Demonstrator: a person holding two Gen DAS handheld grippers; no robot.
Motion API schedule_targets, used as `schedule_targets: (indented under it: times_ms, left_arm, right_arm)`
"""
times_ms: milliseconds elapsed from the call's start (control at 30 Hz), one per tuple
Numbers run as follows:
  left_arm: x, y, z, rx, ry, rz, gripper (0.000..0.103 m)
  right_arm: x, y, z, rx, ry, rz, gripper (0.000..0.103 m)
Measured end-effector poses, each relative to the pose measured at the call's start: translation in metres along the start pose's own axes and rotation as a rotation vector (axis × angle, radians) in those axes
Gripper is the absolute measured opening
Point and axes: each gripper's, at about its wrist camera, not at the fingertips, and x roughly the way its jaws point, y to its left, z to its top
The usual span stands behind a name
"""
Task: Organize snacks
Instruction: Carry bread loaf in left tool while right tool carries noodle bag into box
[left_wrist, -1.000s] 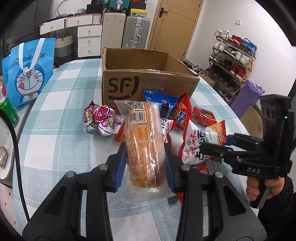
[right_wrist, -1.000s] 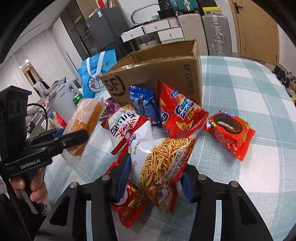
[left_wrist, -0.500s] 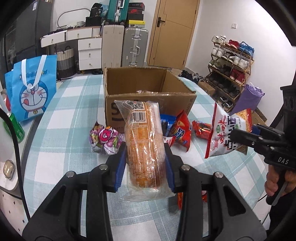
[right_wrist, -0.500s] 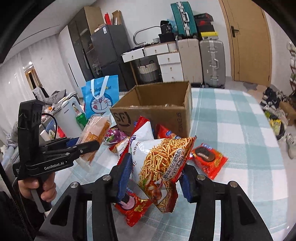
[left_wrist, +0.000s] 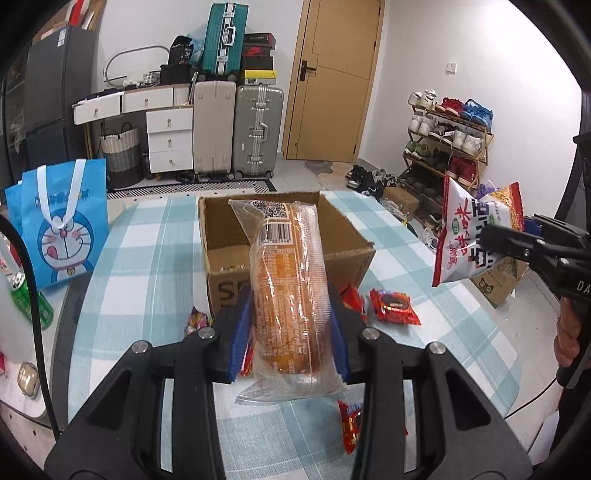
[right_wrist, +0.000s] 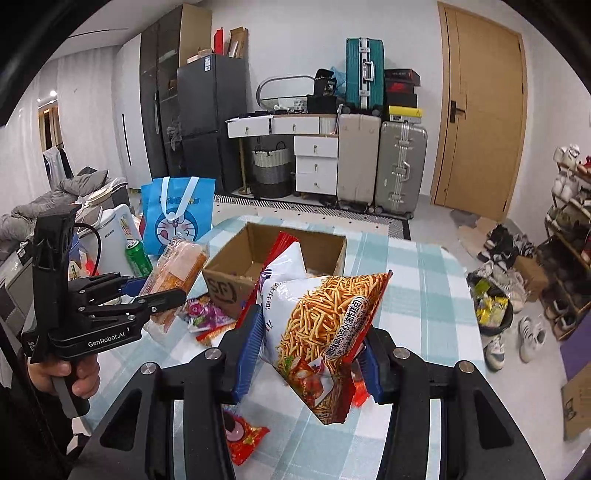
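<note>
Both packets are held above the surface (left_wrist: 155, 266) — the left gripper (left_wrist: 289, 334) has its jaws clamped on the bread packet (left_wrist: 288, 291), the right gripper (right_wrist: 309, 356) pinches the noodle-snack bag (right_wrist: 325, 332) — next, each must go over the open cardboard box (left_wrist: 354, 236) and be released.

The bread pack (left_wrist: 288, 291) hides much of the cardboard box (left_wrist: 354, 236) interior (contents there unreadable).

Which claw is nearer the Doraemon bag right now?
Left. The left claw, shut on the bread pack, sits just in front of the Doraemon bag. The right claw, holding the noodle snack bag, is farther off, past the cardboard box.
</note>
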Motion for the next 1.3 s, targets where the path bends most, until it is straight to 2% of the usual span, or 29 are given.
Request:
schedule_targets:
  times_ms: [167,533,900,1300]
  left_arm:
    - [-0.003,0.000,0.020,0.006,-0.021,0.010,0.034]
    - [0.023,0.011,0.044,-0.004,-0.017,0.077,0.034]
    - [0.077,0.022,0.049,-0.005,0.028,0.119,0.034]
    - [0.112,0.028,0.055,0.013,0.047,0.136,0.034]
  right_arm:
    - [0.000,0.004,0.022,-0.010,-0.035,0.019,0.048]
    - [0.050,0.005,0.041,0.067,-0.096,0.101,0.048]
    - [0.115,-0.003,0.038,0.162,-0.051,0.081,0.048]
    - [0.157,-0.007,0.033,0.195,-0.006,0.075,0.048]
